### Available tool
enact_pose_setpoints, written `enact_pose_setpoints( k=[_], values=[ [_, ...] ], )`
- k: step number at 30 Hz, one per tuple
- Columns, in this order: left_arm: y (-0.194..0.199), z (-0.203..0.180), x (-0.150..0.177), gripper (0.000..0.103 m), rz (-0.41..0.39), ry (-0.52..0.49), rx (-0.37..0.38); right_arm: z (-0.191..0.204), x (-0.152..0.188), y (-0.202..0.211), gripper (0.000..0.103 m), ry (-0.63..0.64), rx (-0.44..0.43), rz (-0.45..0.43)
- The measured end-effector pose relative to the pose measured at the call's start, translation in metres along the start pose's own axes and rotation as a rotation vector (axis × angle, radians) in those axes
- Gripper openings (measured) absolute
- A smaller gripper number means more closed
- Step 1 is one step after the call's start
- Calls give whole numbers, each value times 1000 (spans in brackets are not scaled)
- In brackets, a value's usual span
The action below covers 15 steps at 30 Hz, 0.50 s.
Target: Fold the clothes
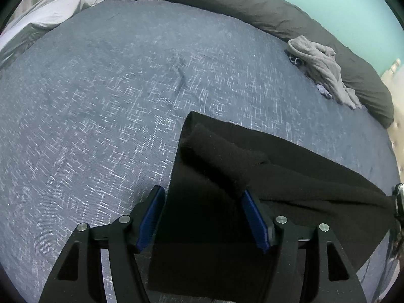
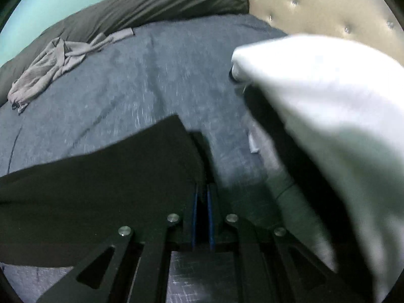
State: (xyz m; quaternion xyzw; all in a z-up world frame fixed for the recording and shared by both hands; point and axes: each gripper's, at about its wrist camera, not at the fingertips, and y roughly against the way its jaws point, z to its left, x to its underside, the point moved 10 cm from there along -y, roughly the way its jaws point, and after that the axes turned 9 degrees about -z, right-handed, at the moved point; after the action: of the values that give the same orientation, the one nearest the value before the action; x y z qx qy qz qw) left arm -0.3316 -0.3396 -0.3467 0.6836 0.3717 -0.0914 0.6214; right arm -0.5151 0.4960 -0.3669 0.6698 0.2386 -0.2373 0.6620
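Note:
A black garment lies spread on the blue bed cover, with one thick fold doubled over near its far corner. My left gripper hangs over its left edge. The blue pads stand wide apart with black cloth between them, and the grip is not closed. In the right wrist view the same black garment stretches away to the left. My right gripper is shut, and a narrow strip of the garment's edge runs into its pads. The left wrist view shows that edge drawn to a point at the far right.
A crumpled grey garment lies at the far side against a long dark grey roll of bedding. A tufted headboard stands behind. A blurred white cloth mass hangs close on the right. A light grey sheet lies at far left.

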Motion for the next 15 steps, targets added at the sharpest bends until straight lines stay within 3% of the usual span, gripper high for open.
enact_pose_setpoints(
  k=[1, 5, 8, 15],
  values=[
    [2, 0, -1, 67, -2, -2, 1, 1, 0, 1, 8, 3, 0, -8],
    [11, 5, -10, 67, -27, -35, -21, -1, -5, 19, 35, 4, 36, -69],
    [16, 15, -14, 67, -44, -27, -37, -1, -9, 38, 37, -10, 42, -119],
    [13, 21, -13, 67, -30, 20, -21, 55, 2, 78, 38, -117, -140, -218]
  ],
)
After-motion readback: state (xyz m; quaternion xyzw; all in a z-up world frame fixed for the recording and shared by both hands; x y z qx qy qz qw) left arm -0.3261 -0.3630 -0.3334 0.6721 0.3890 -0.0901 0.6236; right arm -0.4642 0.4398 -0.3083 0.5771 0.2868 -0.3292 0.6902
